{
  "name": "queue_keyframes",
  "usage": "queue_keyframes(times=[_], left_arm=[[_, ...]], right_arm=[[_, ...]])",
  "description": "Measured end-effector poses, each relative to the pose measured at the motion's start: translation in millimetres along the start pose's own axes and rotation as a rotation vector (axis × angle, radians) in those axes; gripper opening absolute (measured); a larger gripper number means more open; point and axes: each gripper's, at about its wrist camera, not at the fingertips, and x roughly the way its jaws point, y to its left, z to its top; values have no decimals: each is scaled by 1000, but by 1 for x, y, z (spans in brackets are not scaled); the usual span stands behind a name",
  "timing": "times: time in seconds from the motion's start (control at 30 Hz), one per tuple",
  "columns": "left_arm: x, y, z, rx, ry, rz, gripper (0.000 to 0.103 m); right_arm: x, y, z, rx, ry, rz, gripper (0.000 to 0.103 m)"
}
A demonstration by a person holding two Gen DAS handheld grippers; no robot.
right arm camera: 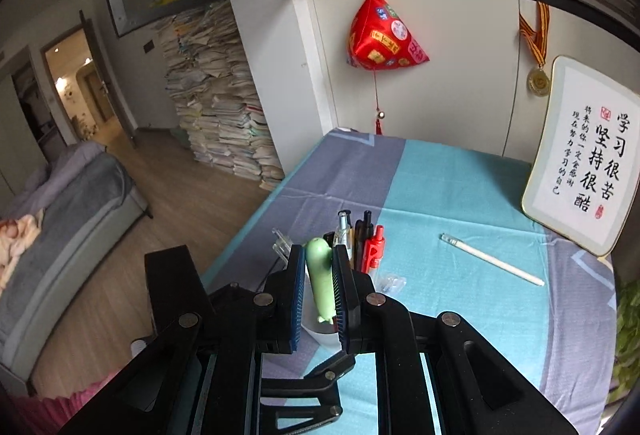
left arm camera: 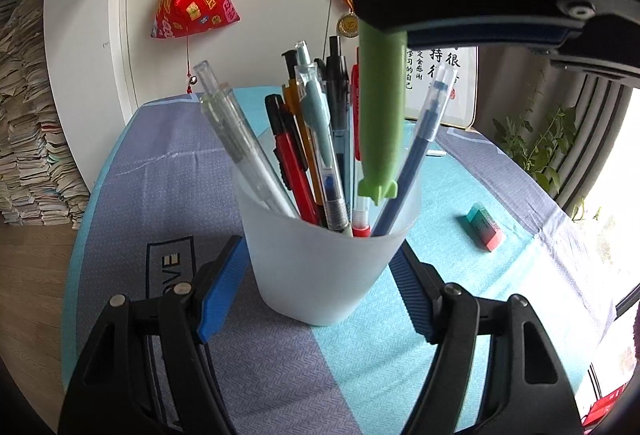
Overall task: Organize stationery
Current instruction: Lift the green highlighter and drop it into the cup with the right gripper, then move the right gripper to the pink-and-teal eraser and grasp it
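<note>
A frosted plastic cup [left arm camera: 320, 267] holding several pens stands on the blue and grey tablecloth [left arm camera: 280, 375]. My left gripper [left arm camera: 320, 275] has its blue pads on both sides of the cup, shut on it. My right gripper [right arm camera: 320, 283] is shut on a green rocket-shaped pen [right arm camera: 320, 275], also in the left wrist view [left arm camera: 380, 123], holding it upright with its lower end just above the cup's mouth. A white pen [right arm camera: 492, 264] lies on the cloth to the right. A teal and red eraser [left arm camera: 485, 226] lies right of the cup.
A framed calligraphy board [right arm camera: 584, 159] leans at the table's back right. A red hanging ornament [right arm camera: 382, 35] and a medal [right arm camera: 538, 81] hang on the wall behind. A small clear cap [right arm camera: 392, 281] lies near the cup. Paper stacks [right arm camera: 216, 107] and a bed [right arm camera: 60, 203] are left of the table.
</note>
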Motion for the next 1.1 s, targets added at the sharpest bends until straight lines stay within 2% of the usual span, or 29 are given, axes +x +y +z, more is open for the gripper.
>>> queue_keyframes(times=[0.33, 0.83, 0.93, 1.1], left_arm=[[1, -2, 1, 3, -1, -1, 72], [0, -2, 2, 4, -3, 0, 72], [0, -2, 2, 4, -4, 0, 72], [0, -3, 2, 7, -7, 2, 72]], right_arm=[[4, -23, -13, 93, 3, 75, 14], [-7, -29, -14, 111, -23, 75, 14], [-20, -35, -14, 103, -40, 32, 14], [-33, -68, -20, 136, -4, -125, 14]])
